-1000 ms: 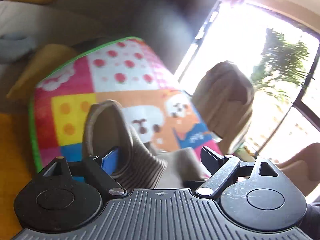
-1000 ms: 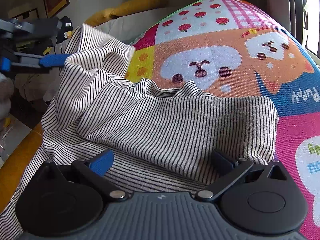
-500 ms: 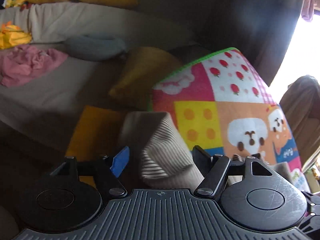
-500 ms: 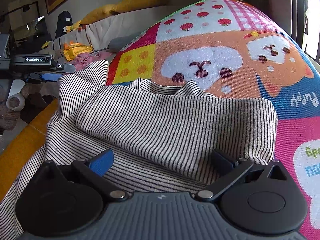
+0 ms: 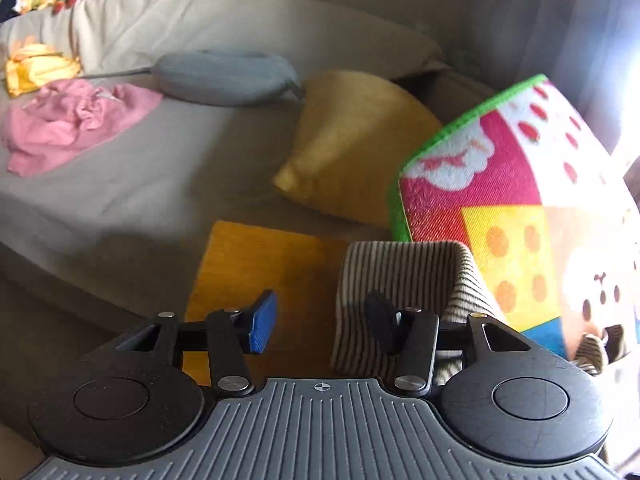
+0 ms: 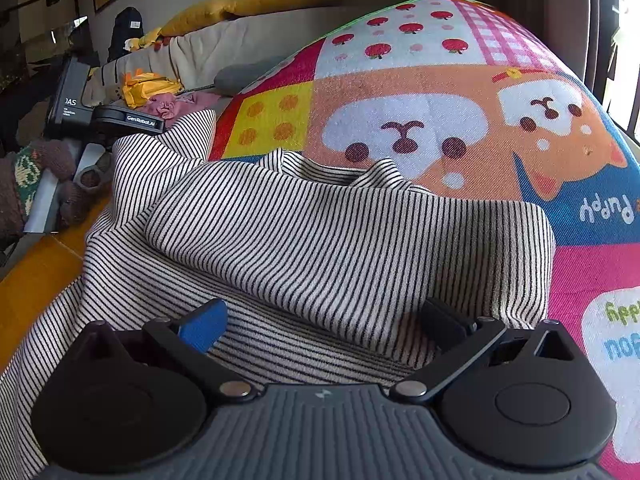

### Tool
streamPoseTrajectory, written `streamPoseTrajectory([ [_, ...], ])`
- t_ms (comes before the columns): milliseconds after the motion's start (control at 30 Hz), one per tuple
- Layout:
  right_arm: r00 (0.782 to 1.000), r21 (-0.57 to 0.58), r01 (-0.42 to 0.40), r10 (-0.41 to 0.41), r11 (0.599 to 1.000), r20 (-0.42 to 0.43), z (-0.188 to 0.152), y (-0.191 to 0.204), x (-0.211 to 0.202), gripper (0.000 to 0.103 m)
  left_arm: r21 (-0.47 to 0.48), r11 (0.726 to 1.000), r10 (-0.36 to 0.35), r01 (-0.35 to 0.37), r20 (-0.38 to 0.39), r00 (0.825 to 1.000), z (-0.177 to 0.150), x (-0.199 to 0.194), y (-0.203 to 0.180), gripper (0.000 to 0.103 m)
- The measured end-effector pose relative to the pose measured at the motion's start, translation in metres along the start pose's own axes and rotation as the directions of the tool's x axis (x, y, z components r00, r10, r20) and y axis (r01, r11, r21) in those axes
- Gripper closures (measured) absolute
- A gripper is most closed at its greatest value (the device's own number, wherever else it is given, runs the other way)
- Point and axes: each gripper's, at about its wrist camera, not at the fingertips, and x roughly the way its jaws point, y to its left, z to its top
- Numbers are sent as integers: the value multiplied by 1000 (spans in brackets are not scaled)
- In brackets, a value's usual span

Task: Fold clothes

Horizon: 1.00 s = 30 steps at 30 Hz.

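On the mat: my striped top (image 6: 328, 248) lies on the cartoon play mat (image 6: 420, 92), its left part running off the mat edge toward the orange floor (image 5: 256, 264).
Fold so far: one layer is laid over another across the middle, with a clean folded edge at the right; the collar peeks out behind it.
Left undone: I judge the fold is partway, since the left side is bunched and raised, not flat (a tidy packet it is not).
Left tongs (image 5: 320, 324): jaws well apart, blue pad over bare floor; the dark finger sits against a standing flap of the striped cloth, but nothing is pinched that I can see.
Right tongs (image 6: 324, 320): spread wide, hovering low over the top's near edge, fingers close to or brushing the cloth, gripping nothing.
Other clothes: a pink garment (image 5: 68, 120) and a yellow one (image 5: 36, 68) lie crumpled on the grey sofa (image 5: 160, 184).
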Motion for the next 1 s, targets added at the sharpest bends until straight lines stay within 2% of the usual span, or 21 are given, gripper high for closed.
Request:
streamPoseTrajectory([
  [67, 1000, 5, -2, 2, 1000, 2, 0, -1, 0, 0, 11, 1000, -25, 25, 2, 1000, -1, 4, -7, 50],
  [100, 1000, 7, -3, 3, 1000, 3, 0, -1, 0, 0, 19, 999, -33, 33, 1, 999, -2, 5, -11, 57],
  [133, 1000, 10, -5, 5, 1000, 4, 1, -1, -1, 0, 33, 999, -28, 28, -1, 1000, -3, 6, -15, 68],
  [167, 1000, 14, -8, 8, 1000, 5, 1, -2, -1, 0, 51, 999, -18, 18, -4, 1000, -3, 5, -20, 73],
  [200, 1000, 17, -10, 10, 1000, 6, 1, -2, -1, 0, 69, 998, -7, 8, -6, 1000, -4, 4, -24, 83],
  [233, 1000, 19, -12, 12, 1000, 7, 1, -3, -2, 0, 87, 996, 5, -5, -5, 1000, -4, 2, -29, 87],
  [467, 1000, 16, -15, 15, 1000, 4, 2, -2, 0, 0, 82, 995, 50, -57, 85, 995, 9, -108, -44, 94],
  [500, 1000, 16, -17, 17, 1000, 3, 1, -3, 0, 0, 80, 995, 56, -64, 99, 994, 11, -125, -45, 99],
  [567, 1000, 11, -24, 24, 1000, -1, 2, -3, 0, 0, 74, 994, 68, -78, 126, 990, 15, -158, -49, 99],
  [667, 999, 8, -39, 39, 999, -14, 3, -5, -1, 0, 88, 996, 3, -18, 178, 984, 22, -205, -74, 99],
  [733, 999, 25, -45, 46, 999, -23, 4, -7, -4, 0, 128, 989, -95, 71, 195, 976, 26, -222, -98, 99],
  [867, 999, 98, -34, 35, 995, -12, 4, -7, -29, 0, 212, 945, -287, 251, 160, 945, 28, -226, -134, 98],
  [900, 1000, 109, -21, 20, 994, 7, 2, -5, -41, 0, 227, 928, -331, 295, 140, 933, 27, -225, -139, 94],
  [967, 999, 108, 17, -21, 994, 39, -2, 3, -60, 0, 243, 910, -368, 335, 104, 924, 21, -220, -137, 84],
  [1000, 998, 92, 37, -42, 995, 49, -2, 9, -66, 0, 249, 904, -379, 348, 86, 921, 18, -218, -135, 71],
])
